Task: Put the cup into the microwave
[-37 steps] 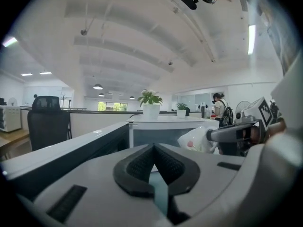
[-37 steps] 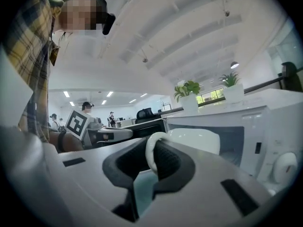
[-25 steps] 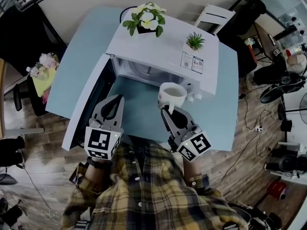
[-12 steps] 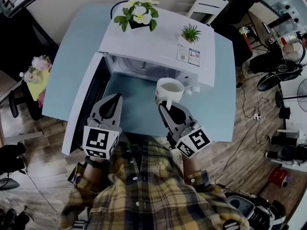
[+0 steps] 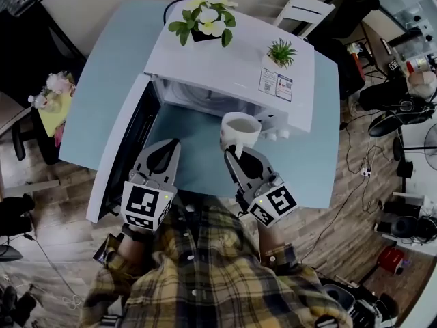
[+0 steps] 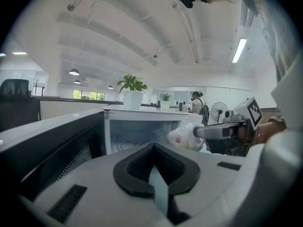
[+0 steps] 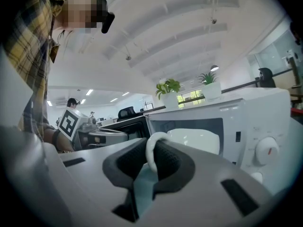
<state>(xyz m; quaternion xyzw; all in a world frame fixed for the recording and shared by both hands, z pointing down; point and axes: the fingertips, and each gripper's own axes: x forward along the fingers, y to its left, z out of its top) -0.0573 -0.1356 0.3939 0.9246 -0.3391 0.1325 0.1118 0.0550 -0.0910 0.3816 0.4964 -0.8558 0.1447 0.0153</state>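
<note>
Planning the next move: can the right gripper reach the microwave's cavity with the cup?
Likely yes: the door is open, the cavity faces the right gripper holding the cup, and the left gripper sits aside.

The microwave (image 5: 232, 74) is sitting on the tabletop (image 5: 102, 94), its door (image 5: 126, 149) swinging open to the left. A plant (image 5: 205, 22) is standing on its top at the far left and a second plant (image 5: 281, 52) at the right. The cup (image 5: 240, 130) is hanging just before the opening, toward its right side, with the right gripper (image 5: 237, 156) clamping its handle from the near side. The left gripper (image 5: 171, 145) is hovering to the left, beside the door. A chair (image 5: 300, 16) is standing behind the tabletop.
</note>
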